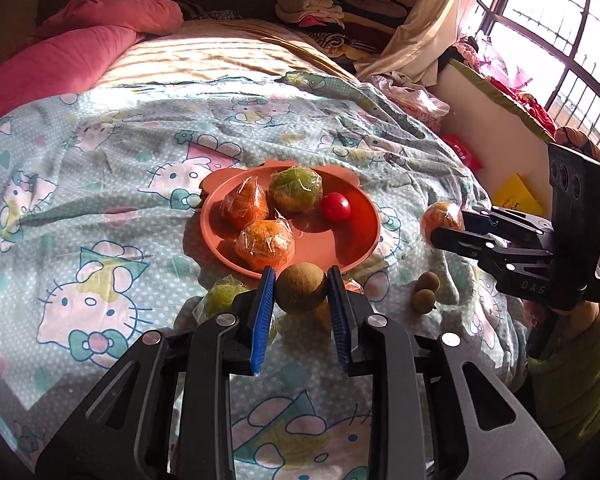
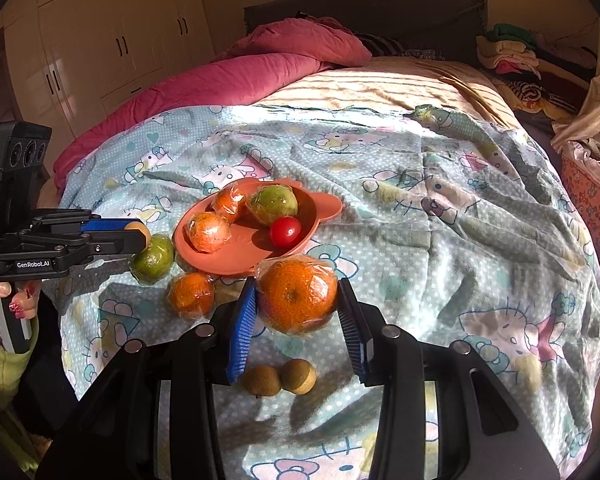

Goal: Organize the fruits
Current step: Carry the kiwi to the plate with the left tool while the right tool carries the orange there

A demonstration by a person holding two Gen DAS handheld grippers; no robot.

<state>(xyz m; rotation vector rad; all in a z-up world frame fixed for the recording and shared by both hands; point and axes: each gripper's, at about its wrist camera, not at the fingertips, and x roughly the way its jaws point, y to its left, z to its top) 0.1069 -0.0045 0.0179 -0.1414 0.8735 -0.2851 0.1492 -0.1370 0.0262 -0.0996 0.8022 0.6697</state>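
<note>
An orange bear-eared plate [image 1: 356,236] [image 2: 324,208] sits on the bed with two wrapped oranges, a wrapped green citrus [image 1: 296,190] [image 2: 272,204] and a red tomato [image 1: 335,207] [image 2: 285,231]. My left gripper [image 1: 301,288] [image 2: 138,234] is shut on a small brown longan [image 1: 301,287], held just in front of the plate's near rim. My right gripper [image 2: 298,300] [image 1: 440,226] is shut on a wrapped orange [image 2: 298,294] [image 1: 442,218], held to the right of the plate. A wrapped green citrus [image 2: 154,258] [image 1: 220,296], a wrapped orange [image 2: 191,295] and two longans [image 2: 280,378] [image 1: 426,290] lie on the sheet.
The Hello Kitty sheet [image 1: 100,184] [image 2: 460,208] covers the bed. A pink quilt [image 1: 60,64] [image 2: 236,80] lies at the far left. Folded clothes [image 1: 316,8] are piled at the head. A window [image 1: 556,32] and a ledge with clutter are to the right. Wardrobes [image 2: 100,40] stand on the left.
</note>
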